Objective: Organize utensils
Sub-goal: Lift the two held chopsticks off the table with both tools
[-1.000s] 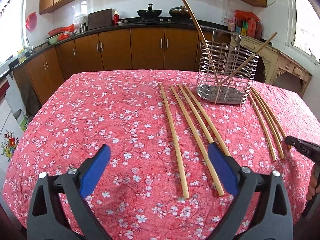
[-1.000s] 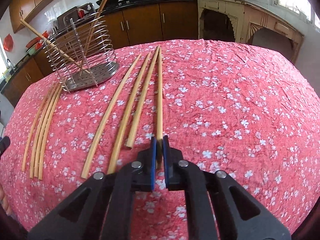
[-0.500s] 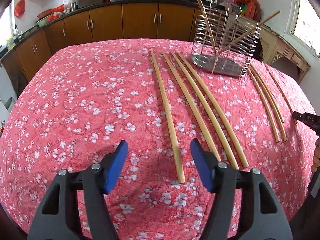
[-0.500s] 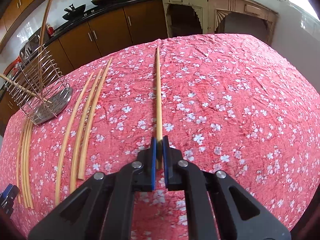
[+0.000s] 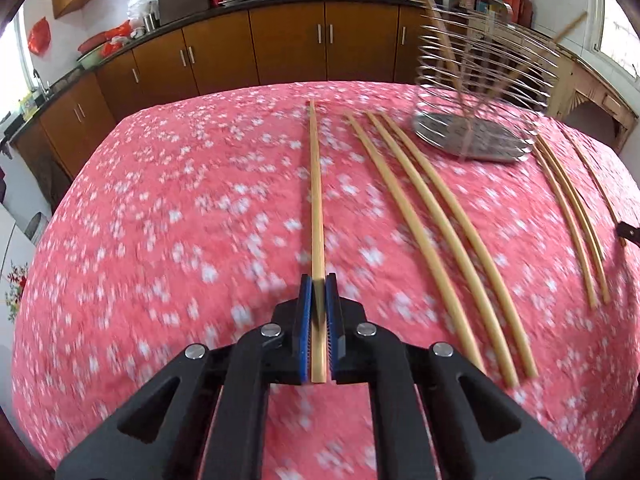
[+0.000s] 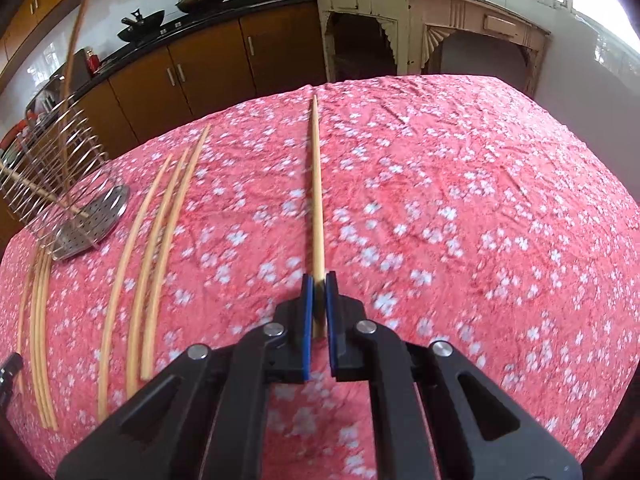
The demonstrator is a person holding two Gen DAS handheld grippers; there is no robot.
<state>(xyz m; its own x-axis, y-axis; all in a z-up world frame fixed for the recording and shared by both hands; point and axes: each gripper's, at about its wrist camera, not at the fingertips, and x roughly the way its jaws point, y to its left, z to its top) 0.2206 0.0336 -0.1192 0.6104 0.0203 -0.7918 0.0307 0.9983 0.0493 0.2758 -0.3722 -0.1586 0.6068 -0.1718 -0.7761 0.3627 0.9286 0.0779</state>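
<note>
My left gripper [image 5: 319, 280] is shut on the near end of a long bamboo chopstick [image 5: 316, 192] that points away over the red floral tablecloth. My right gripper [image 6: 319, 278] is shut on another bamboo chopstick [image 6: 317, 184], which also points straight ahead. A wire utensil holder [image 5: 480, 92] stands at the far right of the left wrist view with two sticks in it; it shows at far left in the right wrist view [image 6: 60, 184]. Three thick chopsticks [image 5: 440, 232] lie right of my left gripper. Thinner ones [image 5: 568, 216] lie further right.
The table [image 5: 160, 220] is round, covered in red cloth, with its edge dropping off all around. Brown kitchen cabinets [image 5: 288, 48] and a black counter with woks stand behind. A cream wooden sideboard [image 6: 432, 32] stands at the back in the right wrist view.
My left gripper went from wide open to shut on the leftmost chopstick. My right gripper, still shut on its chopstick, swung it away from the other sticks.
</note>
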